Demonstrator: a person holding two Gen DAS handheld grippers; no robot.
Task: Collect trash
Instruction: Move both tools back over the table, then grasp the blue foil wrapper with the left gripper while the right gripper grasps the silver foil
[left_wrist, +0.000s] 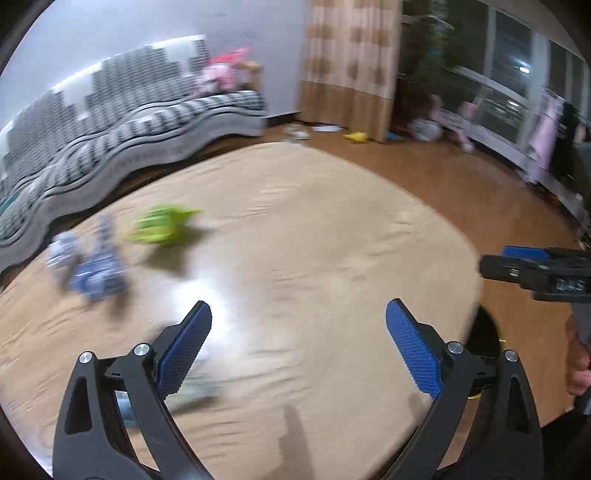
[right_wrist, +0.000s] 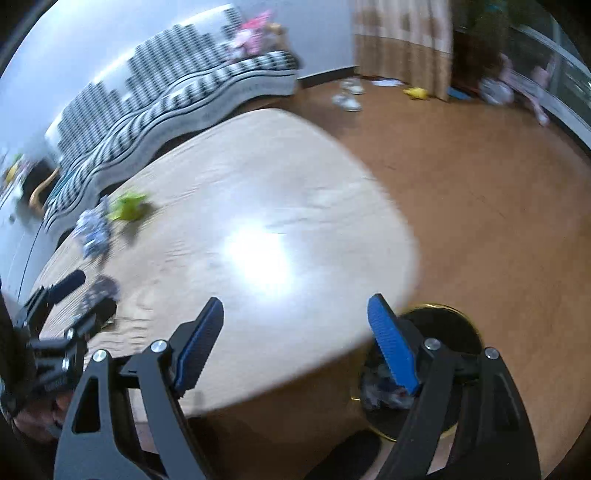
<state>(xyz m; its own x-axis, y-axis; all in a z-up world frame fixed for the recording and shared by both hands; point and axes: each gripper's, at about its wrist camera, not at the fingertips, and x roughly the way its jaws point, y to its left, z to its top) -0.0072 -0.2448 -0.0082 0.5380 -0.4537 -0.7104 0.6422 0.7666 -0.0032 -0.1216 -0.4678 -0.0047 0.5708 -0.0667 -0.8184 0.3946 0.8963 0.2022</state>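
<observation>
Left hand-held gripper (left_wrist: 298, 347) stands wide and empty over the tabletop (left_wrist: 332, 229); green wrapper (left_wrist: 162, 225) and blue-white wrapper (left_wrist: 92, 266) lie near its far edge, awaiting pickup. Right hand-held gripper (right_wrist: 295, 339) is likewise spread and empty, overhanging the bin (right_wrist: 443, 332) below the tabletop edge, where collected scraps apparently sit.

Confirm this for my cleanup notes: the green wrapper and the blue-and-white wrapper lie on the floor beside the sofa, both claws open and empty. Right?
Not quite. The green wrapper and blue-and-white wrapper lie on the beige table, as the left wrist view shows. The left claw and right claw are open and empty.
</observation>
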